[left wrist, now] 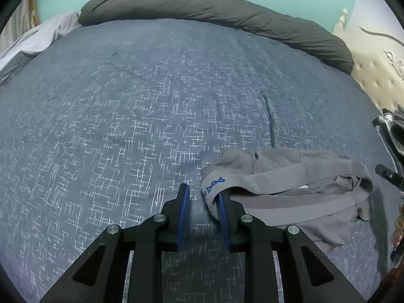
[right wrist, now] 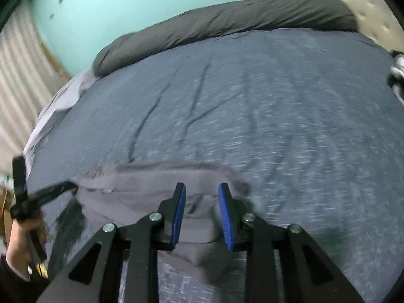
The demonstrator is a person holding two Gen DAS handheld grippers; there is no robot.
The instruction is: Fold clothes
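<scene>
Grey underwear point(left wrist: 290, 197) sits rumpled on the bed point(left wrist: 151, 113), well short of the dark pillow point(left wrist: 214, 12). Left tongs point(left wrist: 203, 202) gape at its logo corner, right tongs point(right wrist: 202, 202) hover apart above it. Probably squaring up; blurry though. Both need corner grips.

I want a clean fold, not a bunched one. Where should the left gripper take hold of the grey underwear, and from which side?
Probably the left end of the elastic waistband on the grey underwear, by the blue logo. That end curls up off the blue bedspread, so the open left gripper can come in from the left and close across it.
</scene>
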